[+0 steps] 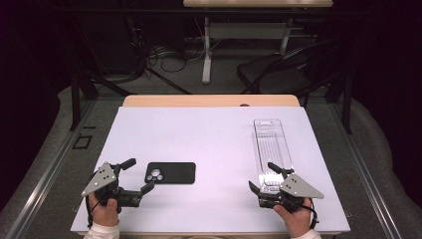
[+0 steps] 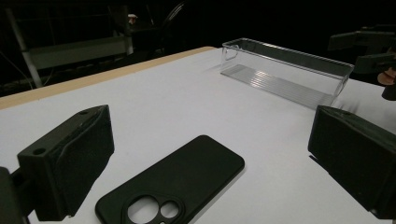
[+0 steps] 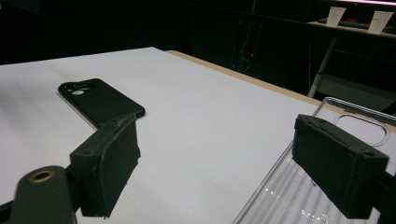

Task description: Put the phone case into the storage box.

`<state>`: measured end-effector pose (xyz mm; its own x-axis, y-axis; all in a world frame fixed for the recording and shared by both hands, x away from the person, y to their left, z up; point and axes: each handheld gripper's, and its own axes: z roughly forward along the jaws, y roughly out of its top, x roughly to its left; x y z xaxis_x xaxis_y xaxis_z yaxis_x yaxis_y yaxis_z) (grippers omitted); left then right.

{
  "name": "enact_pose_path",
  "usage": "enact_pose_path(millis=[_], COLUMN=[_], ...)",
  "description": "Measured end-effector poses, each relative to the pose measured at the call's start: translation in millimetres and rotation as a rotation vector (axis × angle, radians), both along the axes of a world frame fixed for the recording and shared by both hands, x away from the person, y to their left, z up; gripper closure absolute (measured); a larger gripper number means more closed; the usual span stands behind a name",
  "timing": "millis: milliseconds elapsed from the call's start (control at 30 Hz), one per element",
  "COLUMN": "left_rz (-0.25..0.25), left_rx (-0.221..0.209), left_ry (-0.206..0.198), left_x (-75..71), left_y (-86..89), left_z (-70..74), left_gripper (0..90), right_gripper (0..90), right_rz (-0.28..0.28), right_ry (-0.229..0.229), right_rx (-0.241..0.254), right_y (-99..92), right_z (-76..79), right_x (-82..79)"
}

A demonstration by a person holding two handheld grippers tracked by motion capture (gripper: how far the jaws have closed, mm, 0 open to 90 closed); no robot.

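Clear tray [image 1: 271,144] at two o'clock on white table [image 1: 209,134], lengthwise. Black phone case [image 1: 170,173] at eight o'clock, flat; camera cutouts plain in left gripper view. Left gripper [image 1: 141,176] spread beside case. Right gripper [image 1: 262,177] spread, straddling tray's near end.

A table [image 1: 214,100] with a light wood edge carries a white sheet [image 1: 209,149] that covers nearly its whole top. A black phone case [image 1: 170,173] lies flat on the sheet, camera cutout up, toward 8 o'clock from the sheet's middle. A clear plastic tray [image 1: 271,149] lies lengthwise toward 3 o'clock, well apart from the case, its long axis running from near to far.
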<state>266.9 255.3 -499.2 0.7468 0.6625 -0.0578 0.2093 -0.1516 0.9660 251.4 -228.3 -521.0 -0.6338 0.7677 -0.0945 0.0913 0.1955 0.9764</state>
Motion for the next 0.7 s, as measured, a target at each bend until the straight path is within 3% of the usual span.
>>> enact_pose_path(millis=[300, 467, 567, 700], left_rz=[0.007, 0.015, 0.027, 0.039], left_rx=[-0.011, -0.019, 0.006, 0.036], left_ry=[0.017, 0.085, 0.134, 0.158], left_x=[-0.3, 1.2, 3.7, 5.6], left_y=[0.4, -0.6, -4.6, -7.8], left_z=[1.3, -1.1, -2.9, -4.8], left_gripper=[0.5, 0.4, 0.4, 0.5], right_gripper=[13.8, 13.7, 13.7, 13.7], right_rz=[-0.001, -0.002, 0.000, 0.003], right_ry=[0.009, 0.001, -0.003, 0.000], right_rx=[0.011, 0.018, 0.012, 0.007], right_y=[-0.3, 0.6, 0.7, 0.9], right_z=[-1.8, -0.1, -0.3, -0.7], right_x=[-1.4, -1.6, -2.0, -0.4])
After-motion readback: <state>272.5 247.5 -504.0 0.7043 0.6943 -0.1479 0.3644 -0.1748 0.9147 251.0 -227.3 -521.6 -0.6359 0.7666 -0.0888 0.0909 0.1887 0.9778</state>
